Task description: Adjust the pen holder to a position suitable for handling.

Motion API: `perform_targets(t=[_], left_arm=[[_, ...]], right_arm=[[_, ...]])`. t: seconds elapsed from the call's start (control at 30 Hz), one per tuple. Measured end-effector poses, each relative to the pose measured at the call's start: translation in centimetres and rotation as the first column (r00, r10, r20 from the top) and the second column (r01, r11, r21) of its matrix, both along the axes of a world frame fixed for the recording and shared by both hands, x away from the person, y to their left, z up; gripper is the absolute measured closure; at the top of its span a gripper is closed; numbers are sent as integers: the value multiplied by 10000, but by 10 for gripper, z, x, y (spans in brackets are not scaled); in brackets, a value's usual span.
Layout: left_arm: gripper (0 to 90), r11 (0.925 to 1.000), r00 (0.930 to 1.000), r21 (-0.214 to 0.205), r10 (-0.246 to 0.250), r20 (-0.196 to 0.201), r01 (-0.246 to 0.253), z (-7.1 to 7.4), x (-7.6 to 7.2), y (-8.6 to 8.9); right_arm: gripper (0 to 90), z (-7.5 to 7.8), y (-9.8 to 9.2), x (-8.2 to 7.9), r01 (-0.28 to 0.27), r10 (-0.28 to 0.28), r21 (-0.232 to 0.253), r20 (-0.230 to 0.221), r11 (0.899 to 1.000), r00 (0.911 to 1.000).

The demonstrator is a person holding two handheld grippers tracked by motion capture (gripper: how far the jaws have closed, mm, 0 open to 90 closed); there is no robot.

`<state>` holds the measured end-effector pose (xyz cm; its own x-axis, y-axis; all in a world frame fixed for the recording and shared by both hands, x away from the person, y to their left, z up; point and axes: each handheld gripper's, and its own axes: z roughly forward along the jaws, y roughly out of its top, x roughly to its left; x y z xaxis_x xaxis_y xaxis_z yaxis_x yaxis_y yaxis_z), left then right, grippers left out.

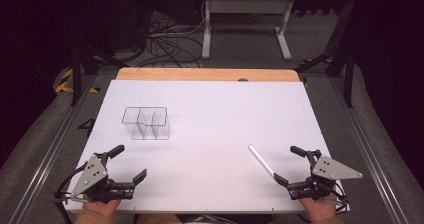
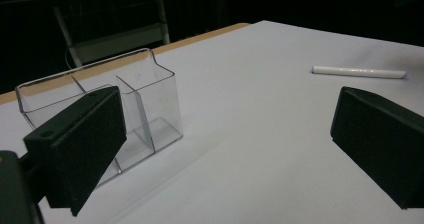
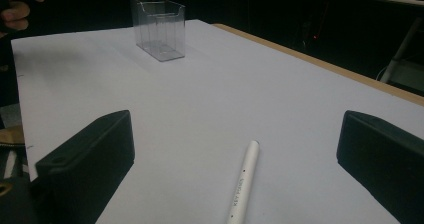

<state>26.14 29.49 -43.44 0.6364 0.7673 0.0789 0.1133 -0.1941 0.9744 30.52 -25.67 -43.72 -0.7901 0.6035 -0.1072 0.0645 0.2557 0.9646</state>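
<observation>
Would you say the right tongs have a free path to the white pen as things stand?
Probably yes. The right tongs stand open just in front of the white pen, which lies alone on the white table; the clear organizer sits well off to the side.

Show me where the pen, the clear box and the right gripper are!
pen (image 1: 261, 160), high view, middle of its white barrel.
clear box (image 1: 146, 123), high view, its middle compartment wall.
right gripper (image 1: 286, 165), high view, midway between its two open jaw tips.
</observation>
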Motion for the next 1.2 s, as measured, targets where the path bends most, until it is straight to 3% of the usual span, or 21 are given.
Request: perform_targets(t=[0.77,1.2], left_arm=[[33,9997,9998,134,-190,-30,191,4,0,-1],[72,9986,9987,277,-448,-252,455,18,8,-4]], right_arm=[[30,-1,2,1,-144,144,-55,-14,9999,9999],[30,-2,2,2,-204,204,-24,-22,9998,9998]])
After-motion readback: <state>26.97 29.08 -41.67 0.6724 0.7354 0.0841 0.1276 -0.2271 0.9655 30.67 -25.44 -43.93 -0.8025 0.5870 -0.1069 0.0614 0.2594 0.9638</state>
